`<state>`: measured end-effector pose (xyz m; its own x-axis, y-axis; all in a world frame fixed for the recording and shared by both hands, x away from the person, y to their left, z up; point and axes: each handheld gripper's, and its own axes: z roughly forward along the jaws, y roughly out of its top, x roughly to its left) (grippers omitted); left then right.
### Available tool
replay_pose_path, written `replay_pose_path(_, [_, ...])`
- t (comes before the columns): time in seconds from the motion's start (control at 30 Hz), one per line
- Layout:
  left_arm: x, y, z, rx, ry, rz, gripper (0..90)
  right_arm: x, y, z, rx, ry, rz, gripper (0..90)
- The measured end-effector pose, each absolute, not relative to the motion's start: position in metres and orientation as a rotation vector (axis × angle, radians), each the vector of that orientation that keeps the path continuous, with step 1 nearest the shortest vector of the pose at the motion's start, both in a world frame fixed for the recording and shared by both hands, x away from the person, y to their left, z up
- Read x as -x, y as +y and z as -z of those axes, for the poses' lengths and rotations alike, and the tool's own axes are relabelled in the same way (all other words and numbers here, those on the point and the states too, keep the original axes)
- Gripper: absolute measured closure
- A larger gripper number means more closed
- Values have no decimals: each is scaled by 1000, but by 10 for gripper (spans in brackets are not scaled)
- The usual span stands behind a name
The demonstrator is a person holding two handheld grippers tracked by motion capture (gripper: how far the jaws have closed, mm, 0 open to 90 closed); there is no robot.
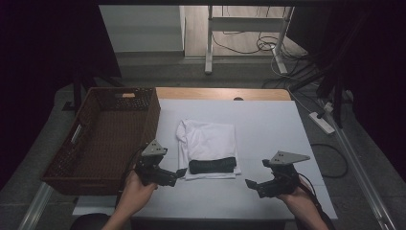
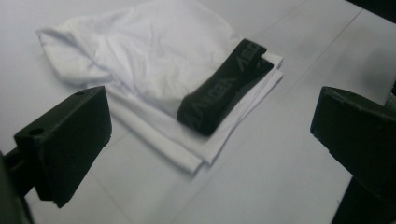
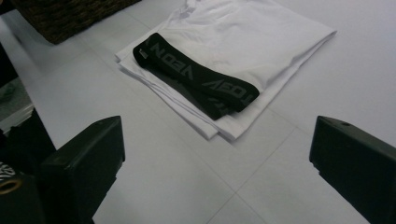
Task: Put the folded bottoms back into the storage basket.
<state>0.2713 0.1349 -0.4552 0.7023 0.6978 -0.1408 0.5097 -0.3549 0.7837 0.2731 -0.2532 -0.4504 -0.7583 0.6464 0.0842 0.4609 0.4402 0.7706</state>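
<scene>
High view: folded white fabric garment with a black elastic waistband (image 1: 208,148); lies flat on the white cloth-covered table (image 1: 268,124), just right of the brown woven wicker basket (image 1: 103,136), the band along its near edge; the top left corner is rumpled rather than square. Left gripper (image 1: 178,174), jaws parted and holding nothing, just beside the garment's near left corner, between it and the basket; right gripper (image 1: 253,184), likewise spread and empty, near the garment's right side but apart from it; a hand behind each.

Left gripper view: garment (image 2: 159,65) ahead of the two black jaws, which stand wide with bare table between; thin, soft, finely creased knit in several stacked layers, edges slightly stepped; waistband (image 2: 219,93) thicker, matte, with tone-on-tone lettering, doubled over.

Right gripper view: garment (image 3: 243,42) ahead and left of centre, basket corner (image 3: 60,14) beyond it; jaws again well open, nothing between; layered fold edges plain along the near side.

Handling, as judged: light, limp, not fragile; will sag and unfold if lifted by one point; best pinched through all layers at both ends of the waistband edge, the firmest part; smooth table offers little grip, so the stack may slide.
</scene>
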Motion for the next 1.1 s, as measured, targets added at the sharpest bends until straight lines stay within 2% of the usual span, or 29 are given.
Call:
replay_pose_path(0.3, [-299,120,459,-2059,922,-282,0,-279,-242,454,-927,2518,-1155,0])
replay_pose_path(0.53, [-320,116,469,-2061,969,-240,1,-279,-240,455,-910,2535,-1142,0])
replay_pose_path(1.1, [-358,102,480,-2100,1056,-252,3,-290,-228,459,-892,2557,-1131,0])
